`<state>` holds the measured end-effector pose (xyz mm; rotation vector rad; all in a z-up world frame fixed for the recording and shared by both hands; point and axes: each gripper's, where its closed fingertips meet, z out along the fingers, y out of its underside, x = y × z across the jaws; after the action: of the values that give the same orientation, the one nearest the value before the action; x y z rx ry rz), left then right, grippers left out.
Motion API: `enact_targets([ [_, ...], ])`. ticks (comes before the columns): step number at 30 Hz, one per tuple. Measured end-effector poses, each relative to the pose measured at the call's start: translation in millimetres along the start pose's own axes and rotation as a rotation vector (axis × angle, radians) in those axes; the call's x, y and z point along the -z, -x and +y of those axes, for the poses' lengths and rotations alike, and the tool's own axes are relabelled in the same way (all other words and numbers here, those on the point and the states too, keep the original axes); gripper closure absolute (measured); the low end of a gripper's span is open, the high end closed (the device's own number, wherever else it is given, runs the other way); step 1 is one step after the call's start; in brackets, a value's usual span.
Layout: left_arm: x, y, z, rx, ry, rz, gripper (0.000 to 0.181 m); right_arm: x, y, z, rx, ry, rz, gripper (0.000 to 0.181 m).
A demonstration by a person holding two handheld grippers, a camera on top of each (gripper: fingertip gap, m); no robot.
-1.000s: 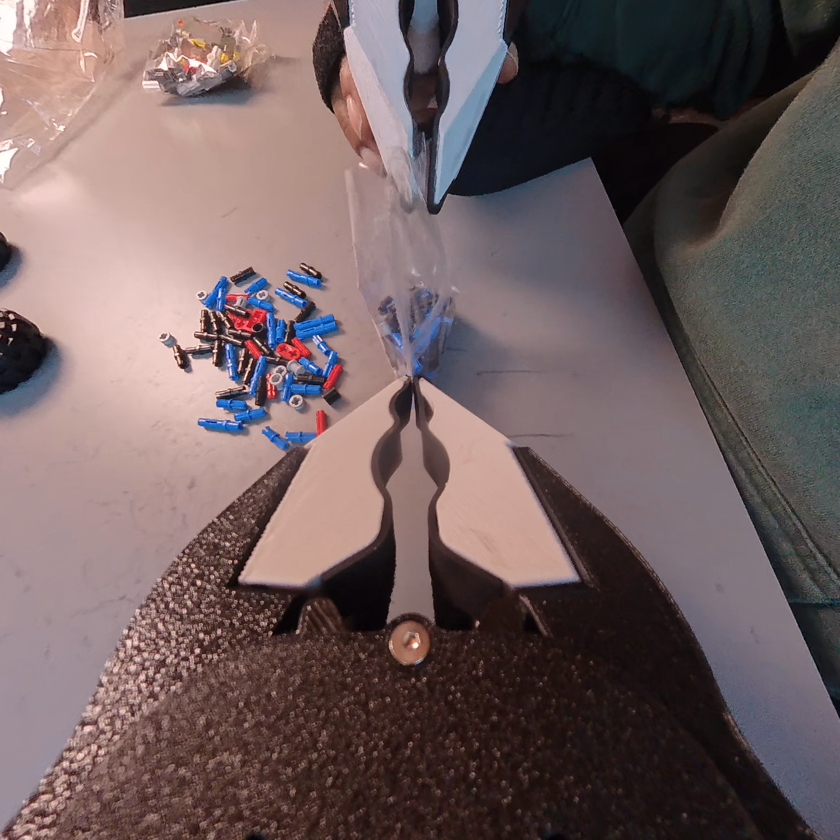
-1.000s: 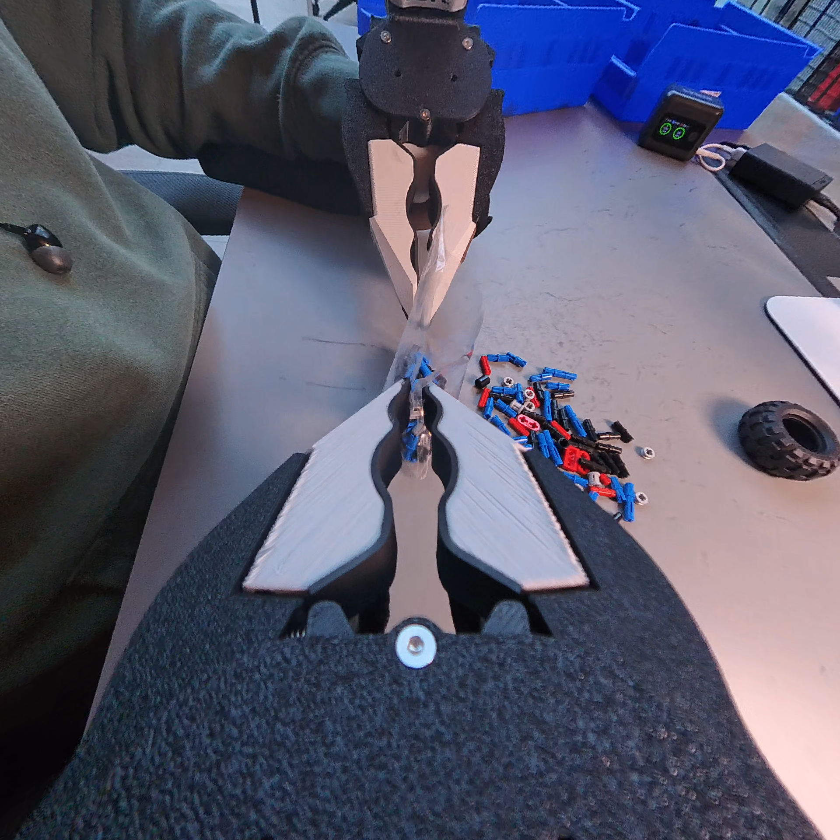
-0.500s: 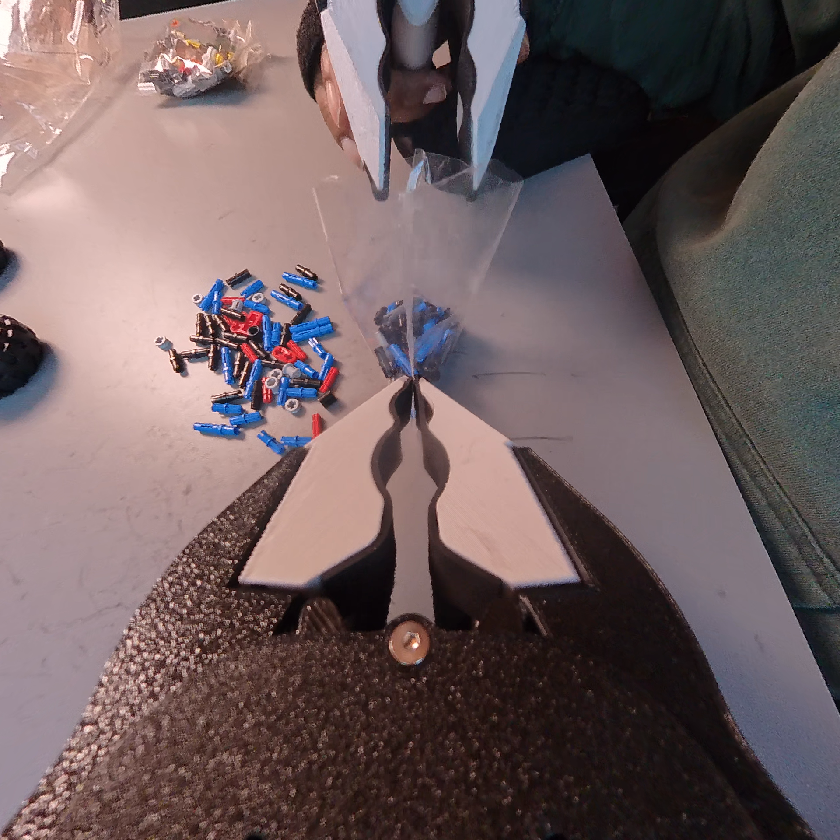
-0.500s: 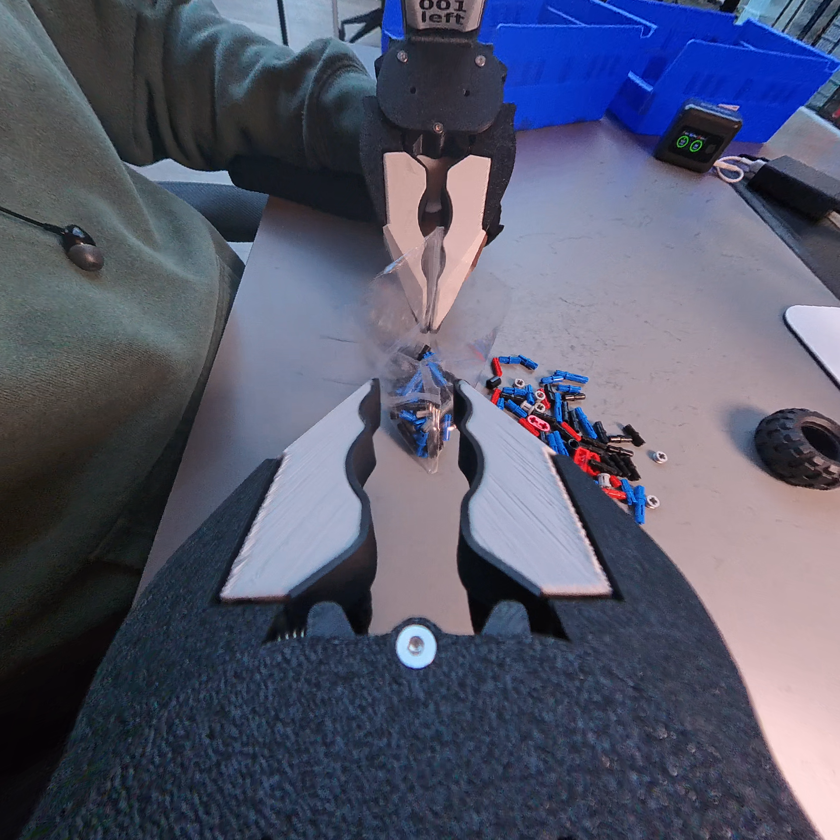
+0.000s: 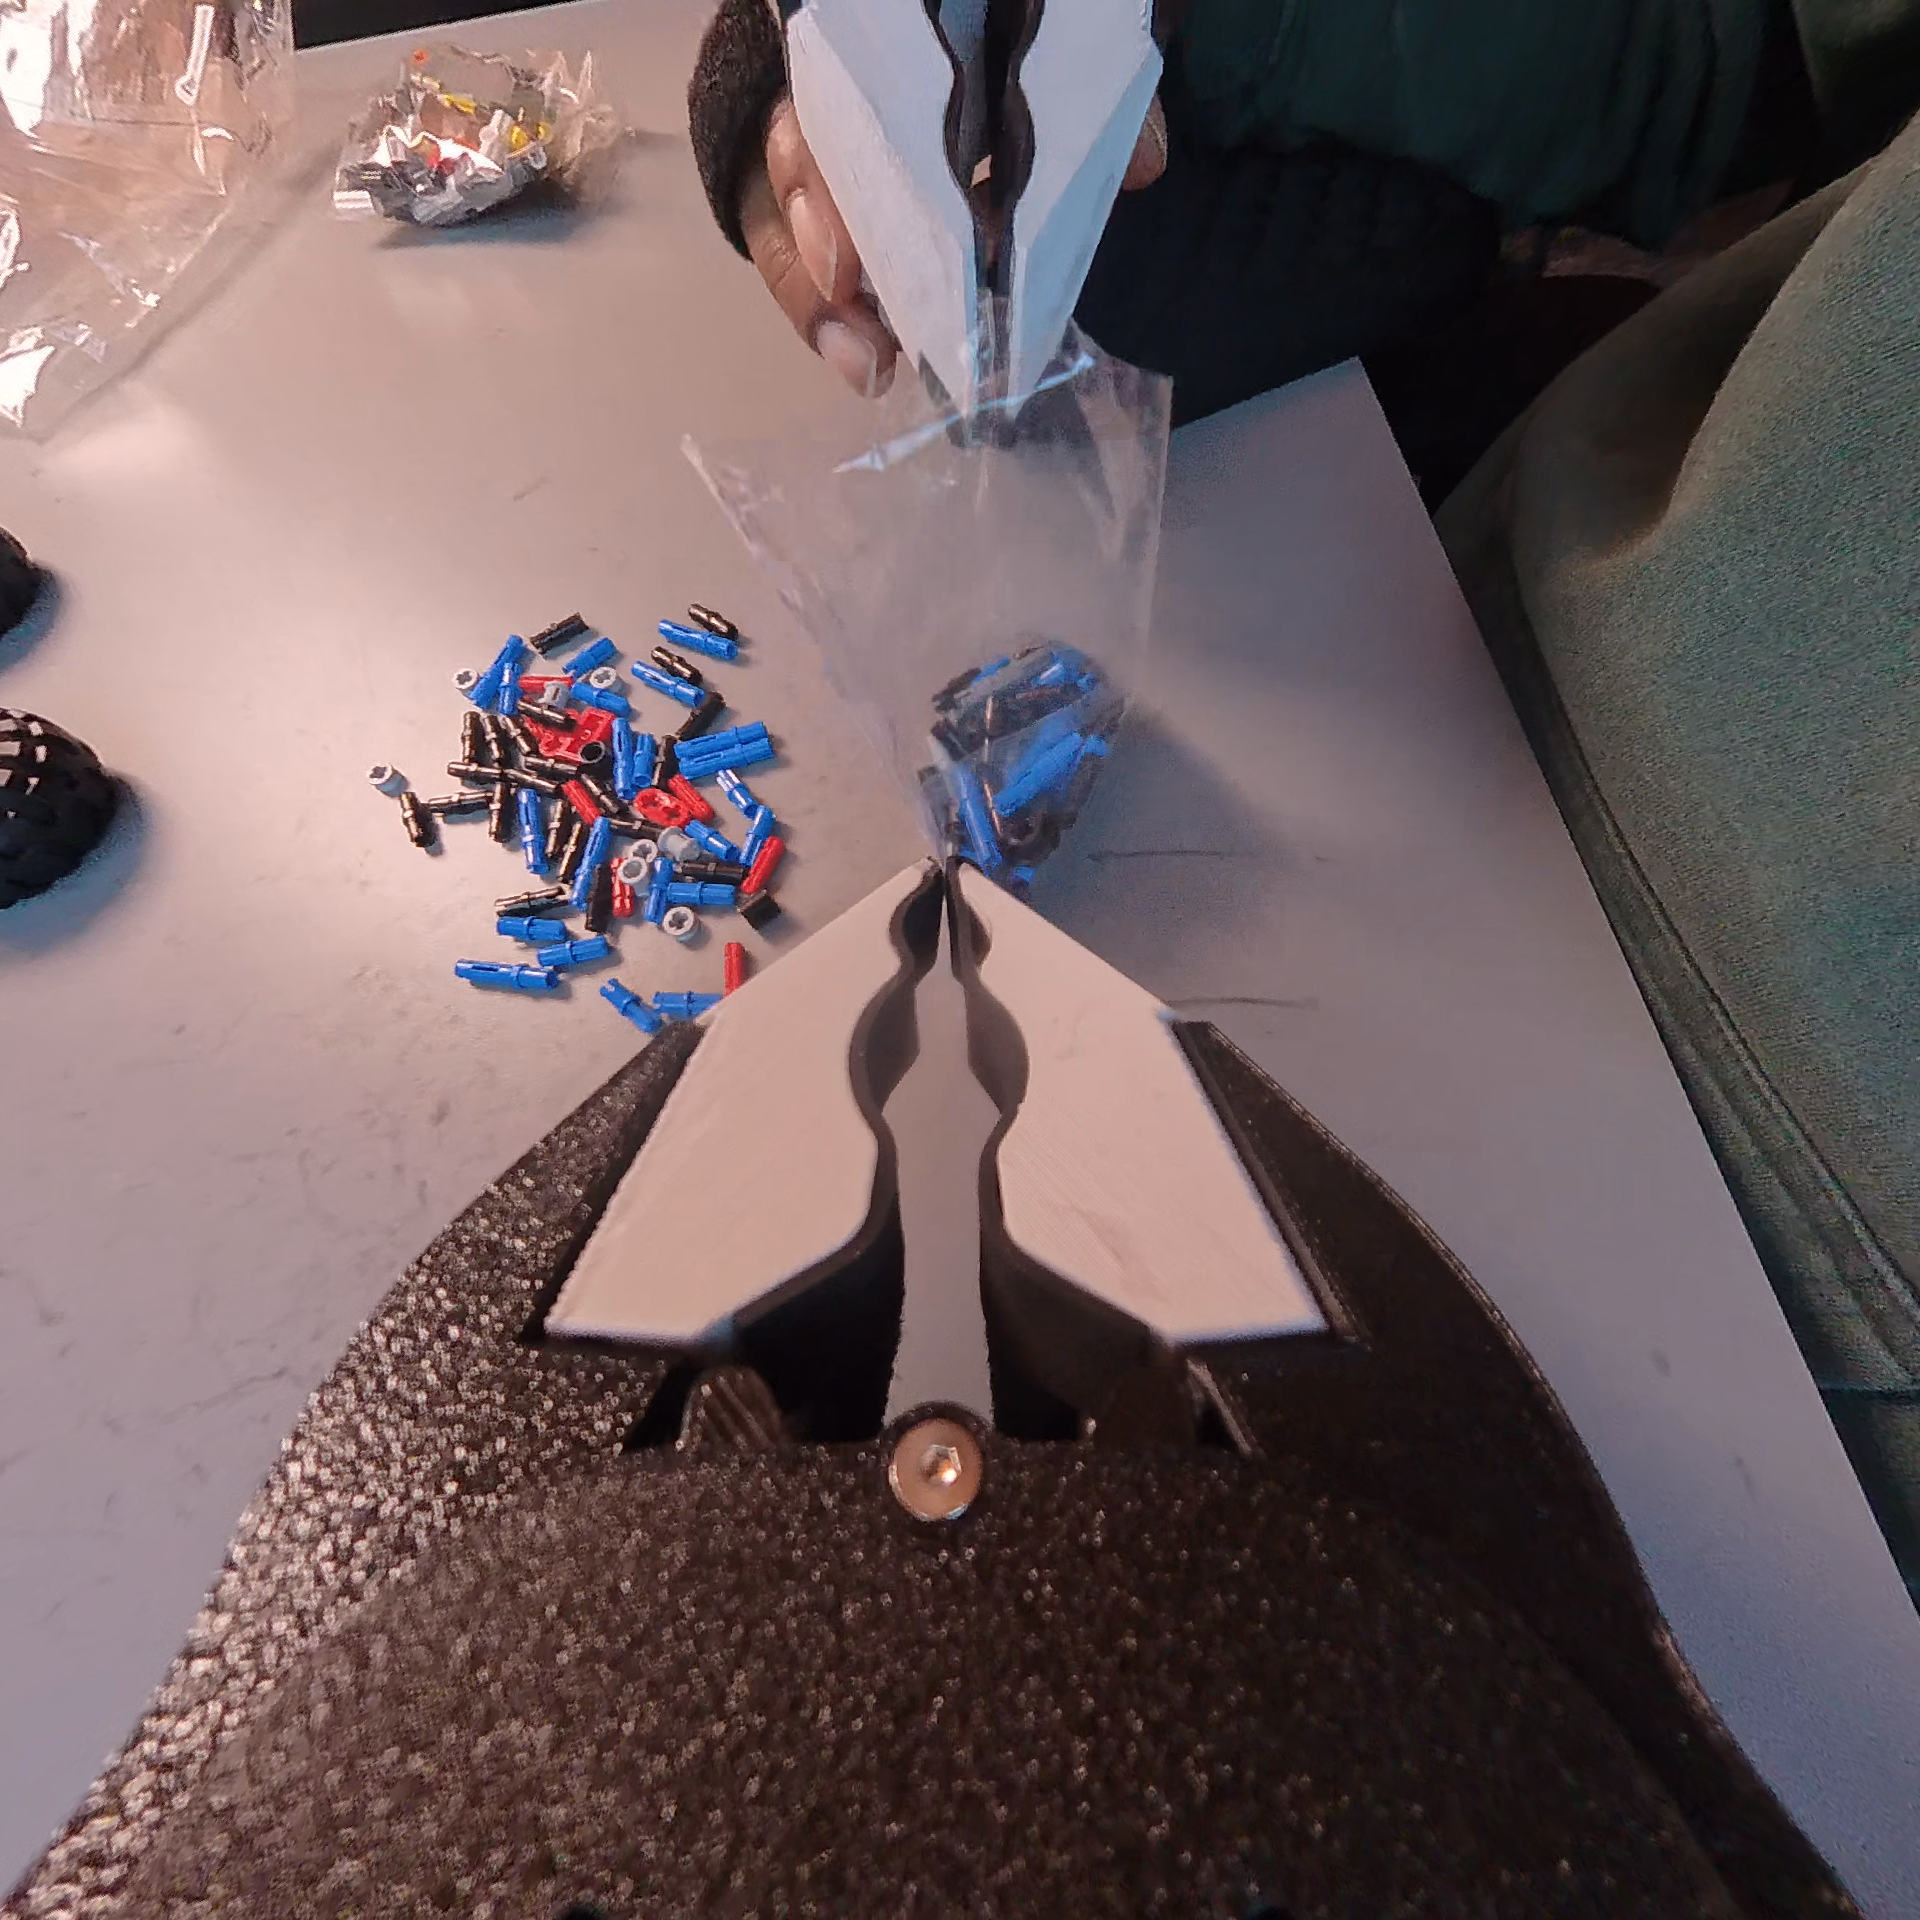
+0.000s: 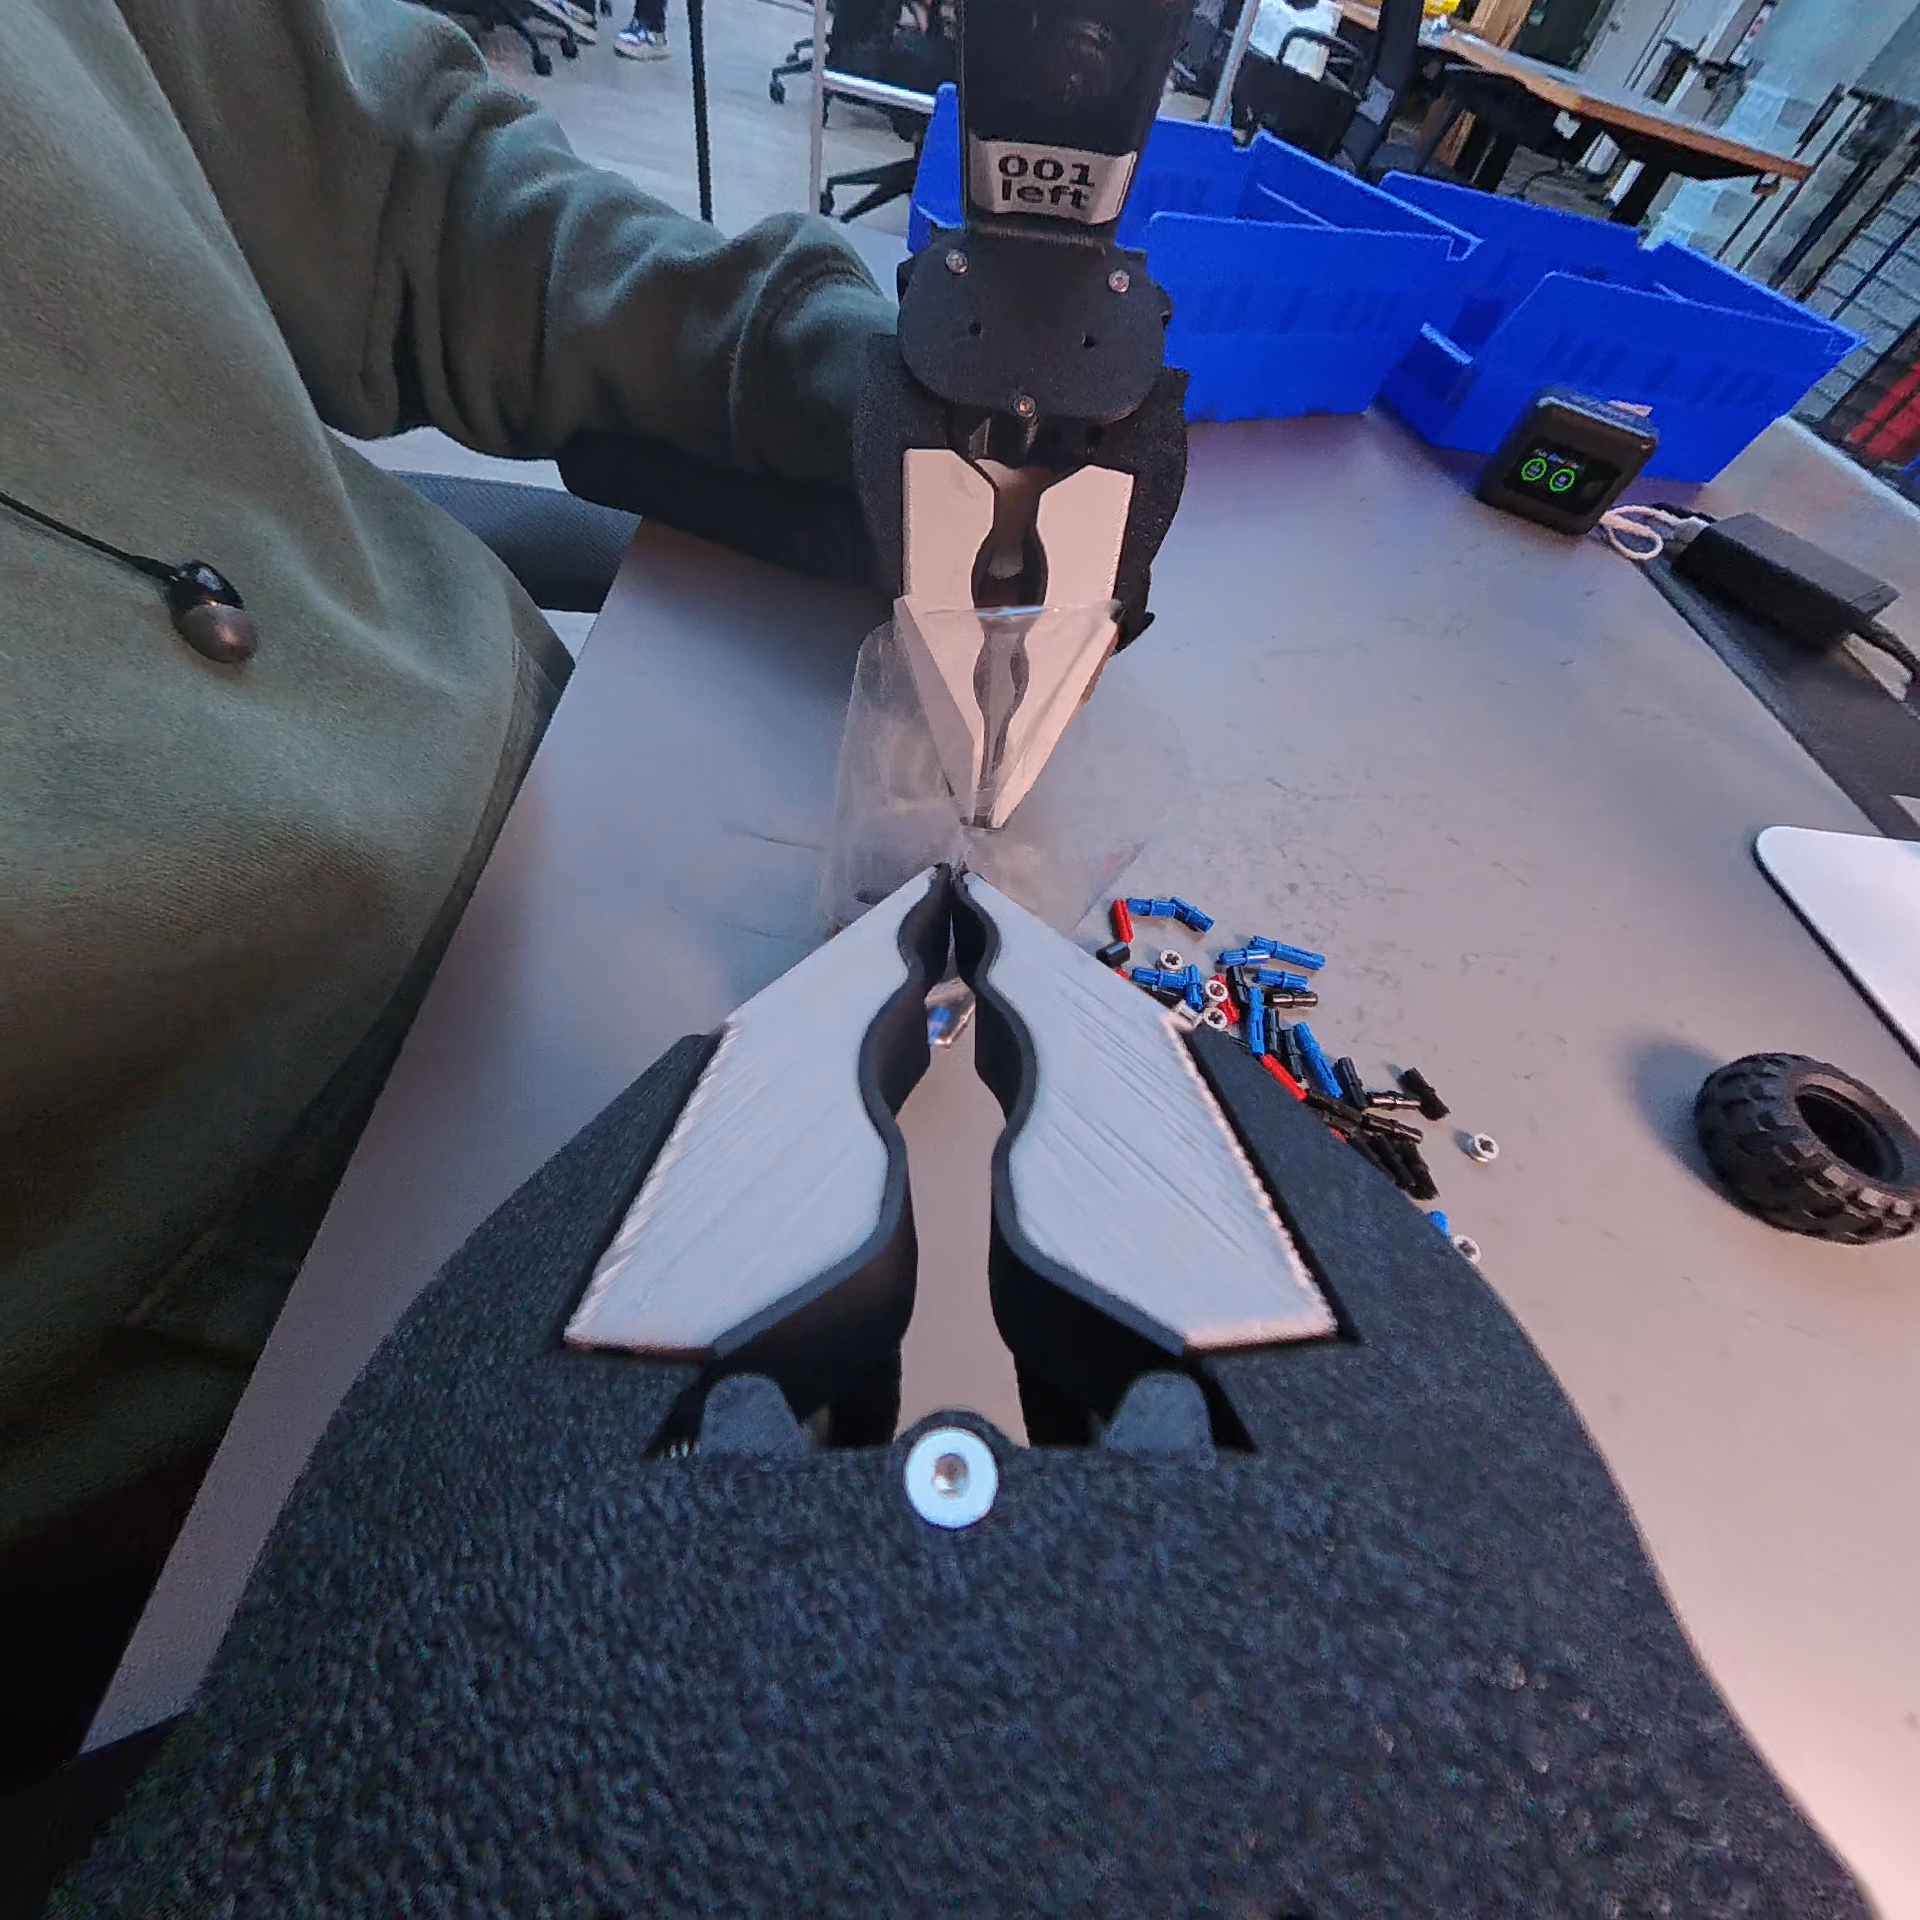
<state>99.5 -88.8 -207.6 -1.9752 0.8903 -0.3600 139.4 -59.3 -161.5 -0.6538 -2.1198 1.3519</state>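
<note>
Left gripper (image 5: 948,873), seen from its own wrist camera, has its grey fingertips pinched together on the lower corner of a clear plastic bag (image 5: 966,582). A clump of blue and black connector pins (image 5: 1023,764) sits in the bottom of that bag, just beyond the tips. The right gripper (image 5: 982,390) comes in from the top of this view, its tips closed on the bag's upper edge, a person's hand (image 5: 821,249) behind it. Loose blue, black and red pins (image 5: 613,800) lie scattered on the grey table (image 5: 260,1039) to the left of the bag, near a black tyre (image 5: 42,800); a second bag of parts (image 5: 468,156) rests farther back.

From the right wrist camera, the right gripper (image 6: 951,878) is clamped on the bag (image 6: 883,769), nose to nose with the left gripper (image 6: 982,821), whose tips also grip the film. Scattered pins (image 6: 1278,1029) and a tyre (image 6: 1813,1153) lie to the right, blue bins (image 6: 1351,301) behind.
</note>
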Motion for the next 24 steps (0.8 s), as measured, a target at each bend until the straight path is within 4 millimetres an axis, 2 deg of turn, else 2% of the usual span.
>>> enact_targets([
  [5, 1, 1, 4, -0.001, 0.023, -0.007, 0.177, 13, 0, 0, 0.005, 0.012, 0.028, 0.181],
  [8, 2, 4, 8, 0.009, 0.043, -0.023, 0.172, 27, -3, 5, 0.006, 0.044, 0.051, 0.181],
  [14, 4, 46, 29, 0.148, 0.143, -0.212, 0.161, 57, -24, 20, 0.021, 0.112, 0.194, 0.181],
  [18, -3, 59, 41, 0.197, 0.208, -0.248, 0.15, 60, -29, 24, 0.013, 0.098, 0.221, 0.181],
  [24, -13, 54, 37, 0.252, 0.218, -0.197, 0.156, 56, -35, 29, 0.024, 0.109, 0.257, 0.181],
])
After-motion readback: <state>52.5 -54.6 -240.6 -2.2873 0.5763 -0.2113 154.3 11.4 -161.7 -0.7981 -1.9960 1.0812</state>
